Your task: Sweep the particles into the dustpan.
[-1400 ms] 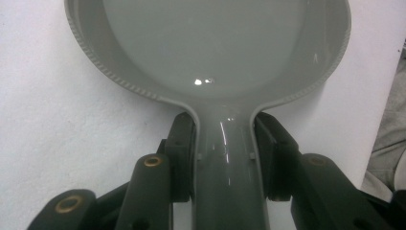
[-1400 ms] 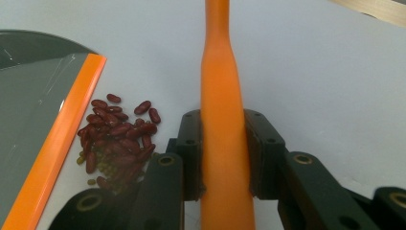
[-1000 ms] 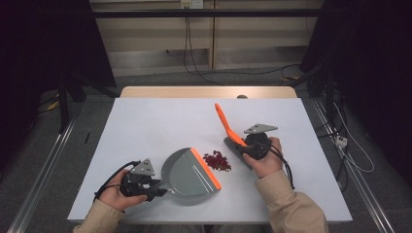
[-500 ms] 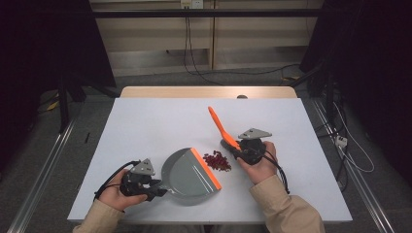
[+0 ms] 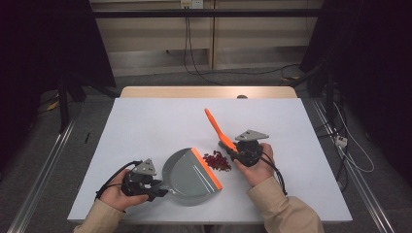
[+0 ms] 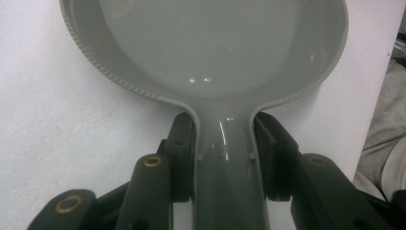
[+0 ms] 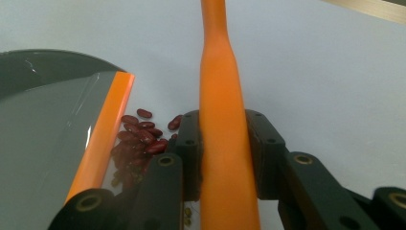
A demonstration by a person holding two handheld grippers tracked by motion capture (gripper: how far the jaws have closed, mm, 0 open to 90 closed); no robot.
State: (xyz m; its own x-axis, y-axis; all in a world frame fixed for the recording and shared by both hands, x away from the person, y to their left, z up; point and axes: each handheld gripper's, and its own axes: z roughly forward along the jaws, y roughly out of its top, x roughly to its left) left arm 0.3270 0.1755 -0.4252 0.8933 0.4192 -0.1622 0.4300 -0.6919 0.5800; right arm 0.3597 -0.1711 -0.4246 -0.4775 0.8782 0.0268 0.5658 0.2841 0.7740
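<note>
High view, change: right gripper (image 5: 236,152) has shifted left and nearer the person since a second ago, bringing the orange brush (image 5: 217,127) down beside the beans (image 5: 217,160); its handle now leans less far right.
Left gripper (image 5: 154,188): kept still, jaws clamped on the dustpan (image 5: 187,174) handle.
Right gripper jaws: clamped on the brush handle.
Beans: a dark red heap on the worktop (image 5: 145,126), touching the dustpan's orange lip (image 7: 103,134), none inside yet.
Meaning: the sweep looks about to start; a push toward the lip should carry the beans in.
</note>
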